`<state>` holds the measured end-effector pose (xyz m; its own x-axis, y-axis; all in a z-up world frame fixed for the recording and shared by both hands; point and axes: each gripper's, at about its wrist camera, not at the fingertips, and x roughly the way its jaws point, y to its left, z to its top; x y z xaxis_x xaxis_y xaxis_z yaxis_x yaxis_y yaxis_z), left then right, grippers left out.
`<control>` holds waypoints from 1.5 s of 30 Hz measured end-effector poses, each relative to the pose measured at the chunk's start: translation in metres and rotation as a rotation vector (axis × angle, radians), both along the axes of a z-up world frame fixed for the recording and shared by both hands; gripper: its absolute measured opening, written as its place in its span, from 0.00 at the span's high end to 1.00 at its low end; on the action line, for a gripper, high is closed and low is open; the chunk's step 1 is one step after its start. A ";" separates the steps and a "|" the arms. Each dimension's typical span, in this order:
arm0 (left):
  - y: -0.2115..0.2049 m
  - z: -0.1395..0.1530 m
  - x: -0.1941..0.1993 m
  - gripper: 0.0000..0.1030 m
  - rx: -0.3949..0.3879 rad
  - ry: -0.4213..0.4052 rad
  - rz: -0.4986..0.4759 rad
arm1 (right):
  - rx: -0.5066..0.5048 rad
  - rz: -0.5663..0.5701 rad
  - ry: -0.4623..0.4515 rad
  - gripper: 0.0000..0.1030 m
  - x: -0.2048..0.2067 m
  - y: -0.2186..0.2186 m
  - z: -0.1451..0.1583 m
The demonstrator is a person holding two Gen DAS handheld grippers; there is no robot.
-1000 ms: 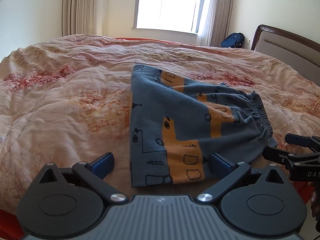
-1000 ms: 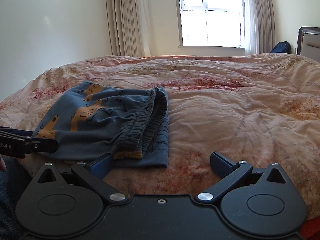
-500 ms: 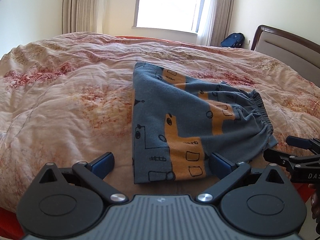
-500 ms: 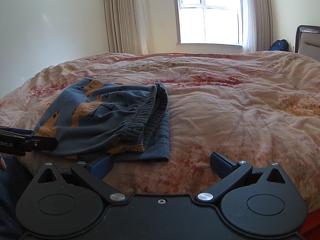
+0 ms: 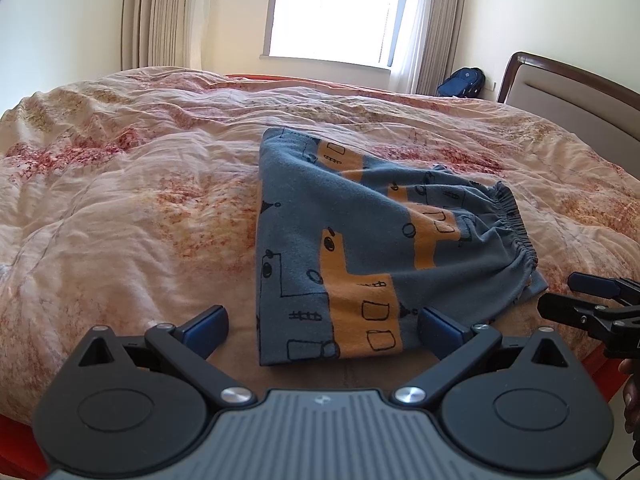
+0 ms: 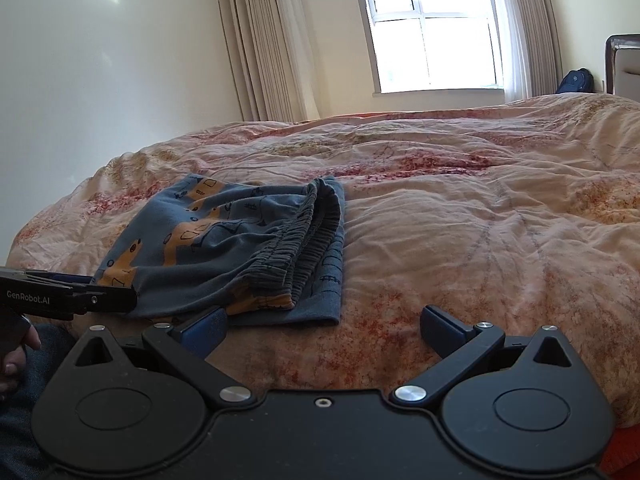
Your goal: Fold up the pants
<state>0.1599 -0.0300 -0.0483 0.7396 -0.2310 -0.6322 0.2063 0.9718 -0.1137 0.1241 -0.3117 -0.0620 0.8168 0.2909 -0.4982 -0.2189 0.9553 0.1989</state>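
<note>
- The bed, under a rumpled peach and red floral duvet, is the work surface; it gives the cloth a broad, soft place to lie flat.
- The pants, blue with orange animal print, lie near the bed's near edge as a compact bundle: layers are stacked and the elastic waistband is doubled over on the side toward the right tongs. Judging by that, the folding looks largely done.
- The left tongs stand wide, holding nothing, with the near hem of the pants between the two blue pads; that pose suits either letting go or a last tidy.
- The right tongs are also spread wide and empty, low over the duvet just beside the waistband corner, their left pad close to the cloth; whether it touches, I cannot tell.
- A dark backpack sits on the floor by the headboard, well apart.
</note>
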 end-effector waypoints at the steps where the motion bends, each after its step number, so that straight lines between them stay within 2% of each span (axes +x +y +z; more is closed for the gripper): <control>1: 0.000 0.002 -0.001 0.00 -0.003 -0.002 -0.005 | 0.020 -0.001 -0.008 0.00 0.000 -0.004 0.002; 8: 0.000 0.016 -0.002 0.00 0.004 -0.042 -0.032 | 0.185 0.005 -0.051 0.00 0.005 -0.029 0.010; 13: 0.002 0.022 0.013 0.00 -0.015 -0.059 -0.010 | 0.233 0.030 -0.052 0.00 0.027 -0.032 0.010; 17: 0.004 0.016 0.034 0.00 -0.032 -0.037 0.019 | 0.267 0.063 -0.040 0.00 0.053 -0.026 0.006; 21: 0.006 0.008 0.046 0.00 -0.033 0.017 0.048 | 0.310 0.070 -0.069 0.00 0.074 -0.025 0.003; 26: 0.000 0.010 0.047 0.00 -0.018 0.014 0.071 | 0.393 0.069 -0.092 0.00 0.096 -0.036 -0.001; 31: 0.004 0.013 0.051 0.00 -0.104 0.008 0.131 | 0.444 0.179 -0.105 0.00 0.115 -0.042 -0.010; 38: 0.014 0.009 0.063 0.00 -0.165 0.023 0.204 | 0.489 0.254 -0.126 0.00 0.119 -0.048 -0.029; 41: 0.013 0.008 0.065 0.00 -0.159 0.019 0.212 | 0.520 0.282 -0.154 0.00 0.118 -0.055 -0.044; 45: 0.011 0.009 0.064 0.00 -0.142 0.008 0.203 | 0.560 0.292 -0.178 0.00 0.114 -0.061 -0.048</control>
<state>0.2238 -0.0192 -0.0390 0.7751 -0.1656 -0.6098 0.0075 0.9674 -0.2532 0.2385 -0.3722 -0.1102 0.7206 0.6897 -0.0715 -0.5291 0.6136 0.5861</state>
